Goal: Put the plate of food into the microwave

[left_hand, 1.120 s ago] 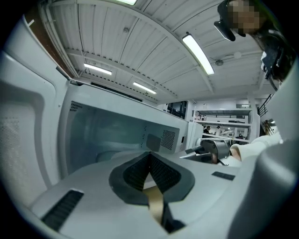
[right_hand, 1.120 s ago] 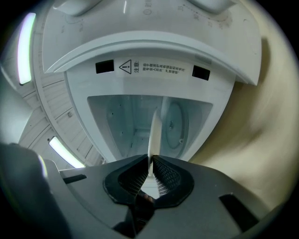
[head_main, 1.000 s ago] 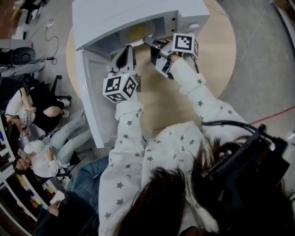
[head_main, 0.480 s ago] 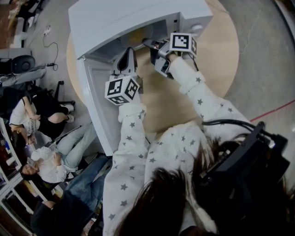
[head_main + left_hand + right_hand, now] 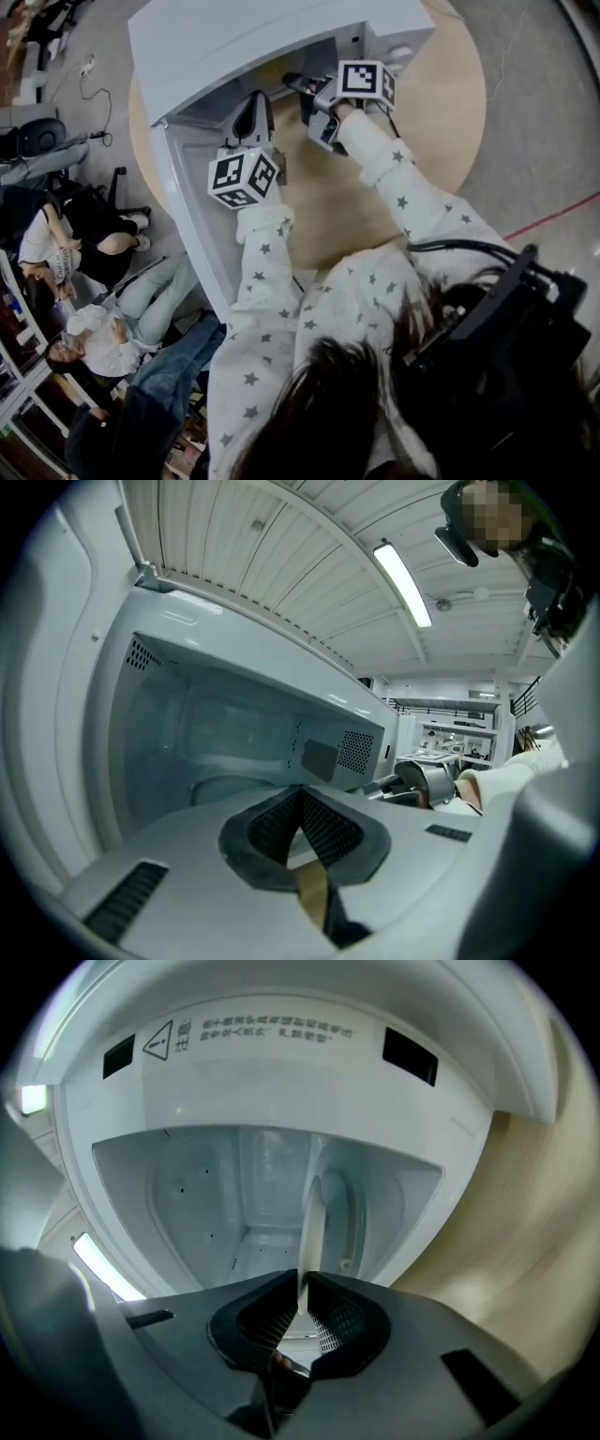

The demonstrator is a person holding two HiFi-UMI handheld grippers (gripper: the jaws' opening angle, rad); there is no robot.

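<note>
While the right gripper (image 5: 302,1290) is pinching the plate (image 5: 312,1227) by its rim at twelve o'clock in the open microwave's (image 5: 244,37) mouth, the left gripper (image 5: 300,797) is hovering at its eight o'clock, jaws pressed together, empty.

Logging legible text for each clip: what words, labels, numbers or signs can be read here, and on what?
"注意", beside a warning triangle, on the microwave frame by its opening.
Two lines of small print next to it: too blurred to read.
Cube markers: square patterns only, no text.
</note>
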